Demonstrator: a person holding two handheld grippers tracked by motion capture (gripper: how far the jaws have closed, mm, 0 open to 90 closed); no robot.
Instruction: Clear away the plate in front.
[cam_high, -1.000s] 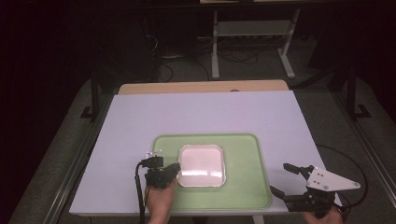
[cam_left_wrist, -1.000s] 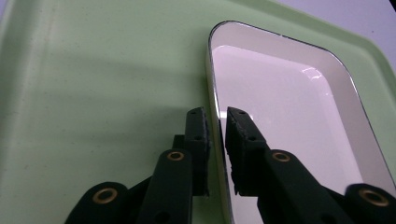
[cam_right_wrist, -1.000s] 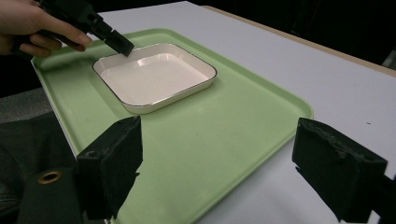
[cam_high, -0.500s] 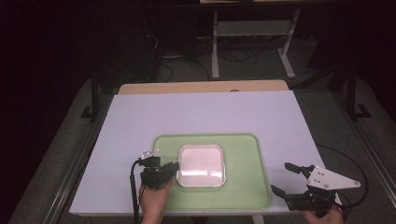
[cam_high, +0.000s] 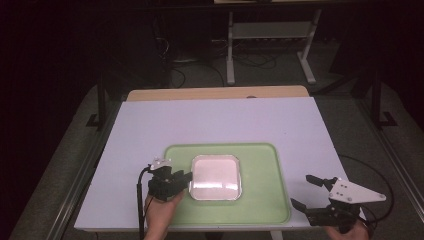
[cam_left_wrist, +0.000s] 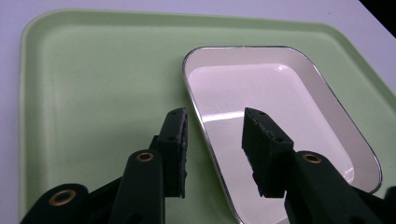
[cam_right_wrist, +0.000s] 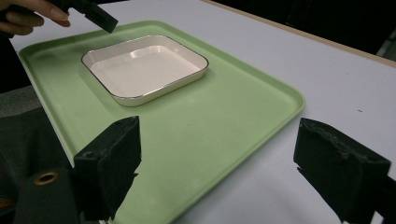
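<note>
In the high view a white enamel dish (cam_high: 216, 177) sits on a green tray (cam_high: 260, 200) toward 6 o'clock on the white surface (cam_high: 215, 120). The left gripper view shows the left hand-held gripper (cam_left_wrist: 215, 140) released, jaws straddling the dish's rim. In the right gripper view the right hand-held gripper (cam_right_wrist: 224, 163) gapes wide over the tray's edge, grasping nothing.

One green tray (cam_high: 260, 200) on one table (cam_high: 215, 122), one white dish (cam_high: 216, 176) in it, and two grippers: left (cam_high: 186, 179), right (cam_high: 306, 192).

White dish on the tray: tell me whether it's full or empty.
Empty. The white dish shows a bare, glossy bottom in both gripper views, sitting upright on the green tray.
</note>
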